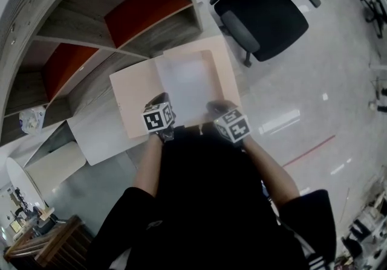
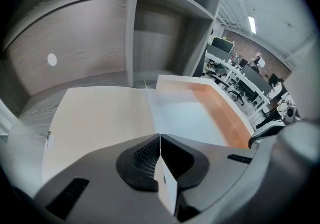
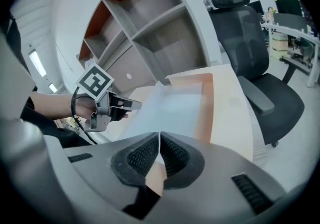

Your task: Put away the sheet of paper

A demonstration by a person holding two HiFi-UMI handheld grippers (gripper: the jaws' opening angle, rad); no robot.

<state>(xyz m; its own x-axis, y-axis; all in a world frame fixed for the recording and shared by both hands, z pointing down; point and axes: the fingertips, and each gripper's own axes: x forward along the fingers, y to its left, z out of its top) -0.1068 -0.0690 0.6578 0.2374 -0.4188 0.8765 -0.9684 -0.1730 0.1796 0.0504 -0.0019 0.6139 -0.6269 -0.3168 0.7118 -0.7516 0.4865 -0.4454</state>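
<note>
A white sheet of paper (image 1: 188, 84) is held flat over an open shallow beige box (image 1: 225, 66) whose lid (image 1: 134, 102) lies folded out to the left. My left gripper (image 1: 161, 106) is shut on the sheet's near left edge and my right gripper (image 1: 217, 109) on its near right edge. In the left gripper view the sheet (image 2: 182, 115) runs out from my shut left gripper (image 2: 160, 139) toward the box's orange wall (image 2: 225, 110). From the right gripper view, the sheet (image 3: 170, 107) leaves my shut right gripper (image 3: 159, 136), and the left gripper (image 3: 131, 103) shows pinching the far edge.
The box rests on top of a curved grey shelf unit (image 1: 91, 33) with red-backed compartments (image 1: 145, 9). A black office chair (image 1: 266, 12) stands on the floor to the right. A loose white board (image 1: 97, 133) lies under the lid's left side.
</note>
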